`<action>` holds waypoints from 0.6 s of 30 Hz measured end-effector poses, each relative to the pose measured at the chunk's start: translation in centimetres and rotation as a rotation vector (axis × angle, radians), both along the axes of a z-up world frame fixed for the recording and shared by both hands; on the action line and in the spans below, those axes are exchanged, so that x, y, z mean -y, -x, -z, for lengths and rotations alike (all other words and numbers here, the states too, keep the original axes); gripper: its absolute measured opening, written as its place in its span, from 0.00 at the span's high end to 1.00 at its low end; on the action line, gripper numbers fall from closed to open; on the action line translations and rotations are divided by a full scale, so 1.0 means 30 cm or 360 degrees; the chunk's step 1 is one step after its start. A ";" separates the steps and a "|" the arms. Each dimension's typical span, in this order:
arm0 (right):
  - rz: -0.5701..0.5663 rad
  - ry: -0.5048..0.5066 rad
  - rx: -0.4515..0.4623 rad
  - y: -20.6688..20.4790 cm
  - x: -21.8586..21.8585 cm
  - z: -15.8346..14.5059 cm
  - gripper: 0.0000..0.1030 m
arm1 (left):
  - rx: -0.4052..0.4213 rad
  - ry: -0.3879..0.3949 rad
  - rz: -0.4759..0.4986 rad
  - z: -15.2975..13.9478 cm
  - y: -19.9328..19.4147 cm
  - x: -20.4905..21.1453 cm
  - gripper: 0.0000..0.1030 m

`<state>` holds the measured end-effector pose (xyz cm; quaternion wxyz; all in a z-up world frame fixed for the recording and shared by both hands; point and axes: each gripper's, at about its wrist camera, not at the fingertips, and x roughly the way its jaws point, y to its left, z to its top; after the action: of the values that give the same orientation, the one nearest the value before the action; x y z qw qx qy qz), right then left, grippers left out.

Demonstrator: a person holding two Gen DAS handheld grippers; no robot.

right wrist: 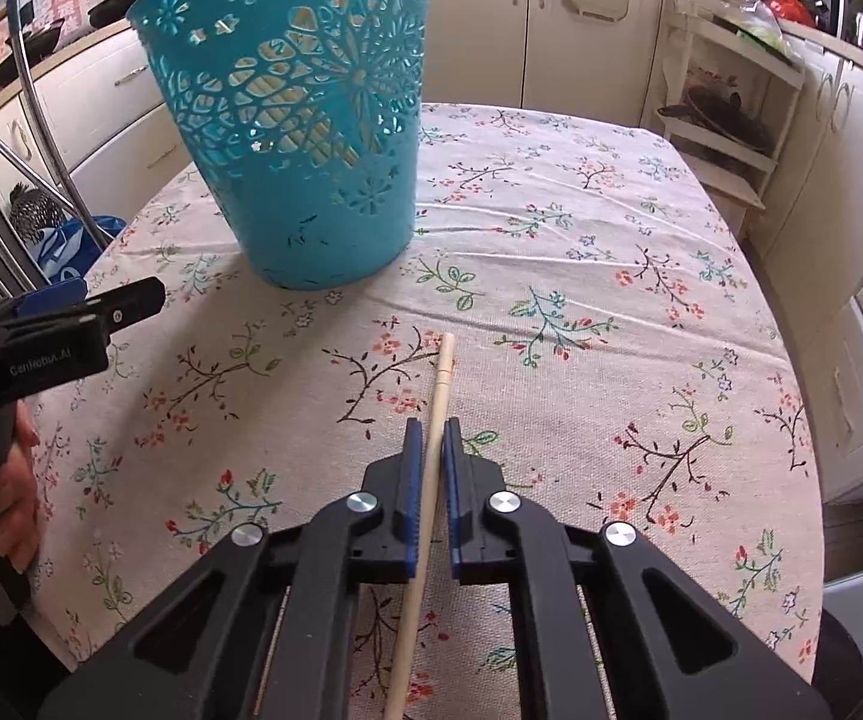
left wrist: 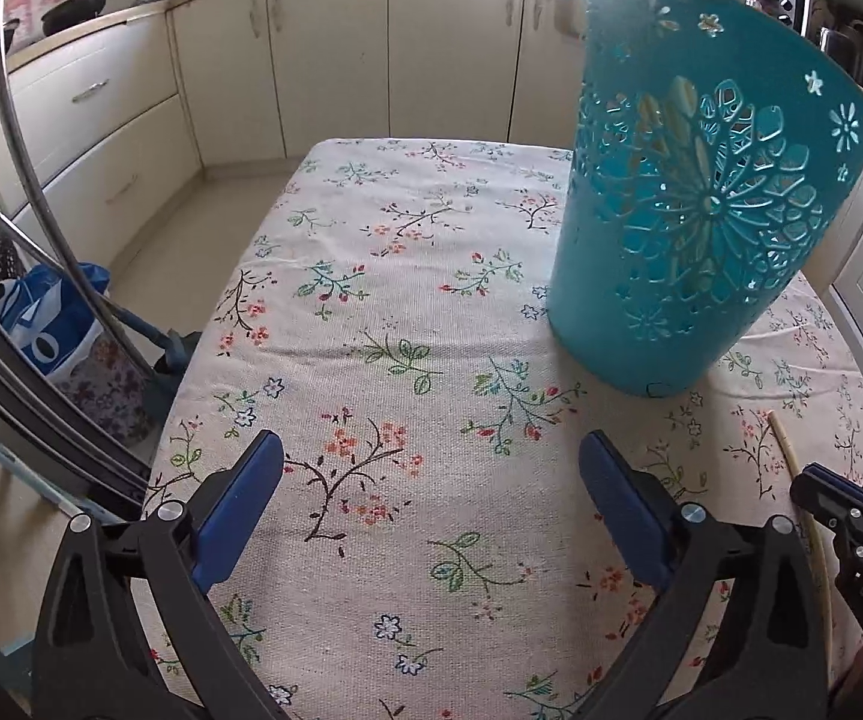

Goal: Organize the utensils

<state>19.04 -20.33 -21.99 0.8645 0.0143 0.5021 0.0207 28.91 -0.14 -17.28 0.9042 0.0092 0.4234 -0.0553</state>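
Room: kitchen; I see cream cabinets [left wrist: 335,54] along the back and side walls, with pans on the counter at upper left.
Bench: covered with a pale floral tablecloth [left wrist: 407,276]; this cloth carries all the task items.
Basket: teal plastic basket [right wrist: 305,138] with flower-shaped cutouts, standing upright on the bench beyond both grippers. Pale sticks show through the cutouts inside it; I cannot tell how many.
Chopstick: one pale wooden chopstick [right wrist: 439,396] pointing away from my right camera toward the basket. Its far tip is well short of the basket's base. Whether its far end touches the cloth, I cannot tell.
Right gripper: right gripper [right wrist: 429,429] is closed to a narrow gap, and its blue fingers [right wrist: 412,468] clamp the chopstick on both sides partway along its length. In the left wrist view the same gripper appears at the right edge with the chopstick running under its tip.
Left gripper: left gripper [left wrist: 431,450] stands with its fingers [left wrist: 239,510] spread wide, nothing between them but bare cloth. It sits low over the near part of the bench, left of the chopstick and nearer than the basket.
Operator: a hand [right wrist: 11,480] grips the left gripper's handle at the left edge of the right wrist view.
Floor, left side: a blue and white bag [left wrist: 50,324] beside metal chair legs.
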 end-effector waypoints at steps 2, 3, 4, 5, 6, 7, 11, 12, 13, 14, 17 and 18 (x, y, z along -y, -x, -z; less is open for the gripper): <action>0.0034 -0.0049 -0.0004 0.000 0.016 0.000 0.94 | -0.0003 -0.0006 -0.0001 0.001 0.001 0.000 0.08; 0.0049 -0.0079 -0.0003 0.006 0.025 -0.002 0.94 | -0.0005 -0.0009 -0.0001 0.002 0.002 0.001 0.08; 0.0062 -0.0114 0.0000 0.010 0.034 -0.005 0.94 | -0.0007 -0.0010 -0.0001 0.001 -0.004 -0.003 0.08; 0.0073 -0.0154 0.0007 0.021 0.043 -0.011 0.94 | -0.0012 -0.0011 -0.0003 0.002 -0.006 -0.003 0.08; 0.0082 -0.0195 0.0019 0.028 0.053 -0.019 0.94 | -0.0018 -0.0015 -0.0006 0.004 -0.008 -0.002 0.08; 0.0090 -0.0229 0.0030 0.034 0.058 -0.028 0.94 | -0.0026 -0.0014 -0.0007 0.009 -0.013 -0.004 0.08; 0.0126 -0.0347 0.0086 0.054 0.093 -0.076 0.94 | -0.0046 -0.0018 -0.0002 0.019 -0.026 -0.006 0.08; 0.0138 -0.0386 0.0106 0.058 0.102 -0.092 0.94 | -0.0051 -0.0020 0.0000 0.021 -0.029 -0.005 0.08; 0.0151 -0.0433 0.0129 0.061 0.115 -0.111 0.94 | -0.0056 -0.0021 0.0001 0.024 -0.033 -0.005 0.08; 0.0162 -0.0486 0.0157 0.064 0.127 -0.132 0.94 | -0.0061 -0.0022 0.0002 0.025 -0.034 -0.005 0.08; 0.0172 -0.0597 0.0243 0.064 0.147 -0.198 0.94 | -0.0077 -0.0020 0.0006 0.032 -0.041 -0.008 0.08; 0.0171 -0.0636 0.0285 0.064 0.151 -0.231 0.94 | -0.0080 -0.0019 0.0006 0.035 -0.044 -0.010 0.08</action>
<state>17.12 -24.87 -15.06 0.8854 0.2101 0.4077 0.0748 30.23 0.16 -18.35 0.8931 0.0140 0.4464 -0.0545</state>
